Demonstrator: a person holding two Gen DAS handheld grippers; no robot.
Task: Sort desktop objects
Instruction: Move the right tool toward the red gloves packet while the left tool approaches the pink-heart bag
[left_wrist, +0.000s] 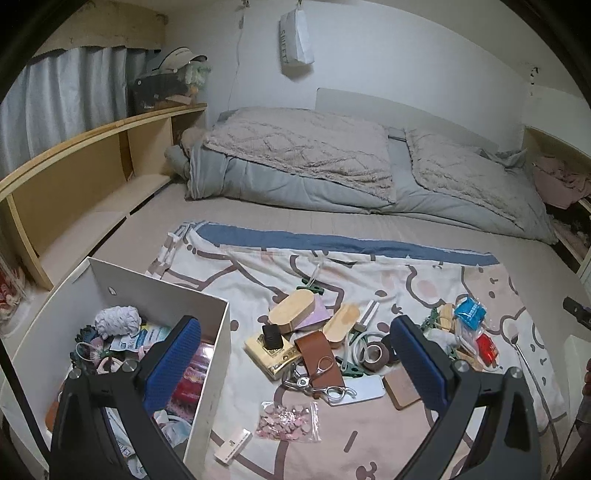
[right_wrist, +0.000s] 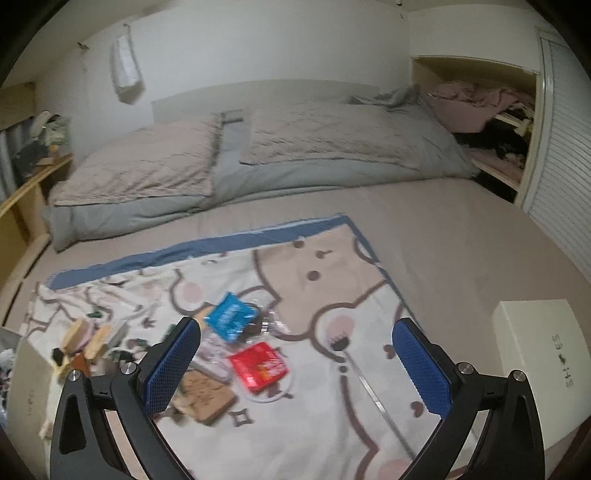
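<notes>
A heap of small items lies on a cartoon-print cloth (left_wrist: 369, 266) on the bed: wooden boxes (left_wrist: 291, 308), a brown leather piece (left_wrist: 318, 356), scissors (left_wrist: 325, 389), a tape roll (left_wrist: 375, 352), a bag of pink beads (left_wrist: 288, 421), a blue packet (left_wrist: 470, 312) and a red packet (left_wrist: 487, 347). A white box (left_wrist: 162, 291) at the left holds several sorted things. My left gripper (left_wrist: 295, 369) hangs open above the heap, nothing between its fingers. My right gripper (right_wrist: 297, 365) is open too, over the red packet (right_wrist: 258, 365) and blue packet (right_wrist: 231, 314).
Folded grey and beige quilts (left_wrist: 314, 158) lie across the far side of the bed. A wooden shelf (left_wrist: 74, 158) runs along the left wall. A cream shoe box (right_wrist: 539, 343) sits at the right on the bed. A cork board (right_wrist: 205, 397) lies near the red packet.
</notes>
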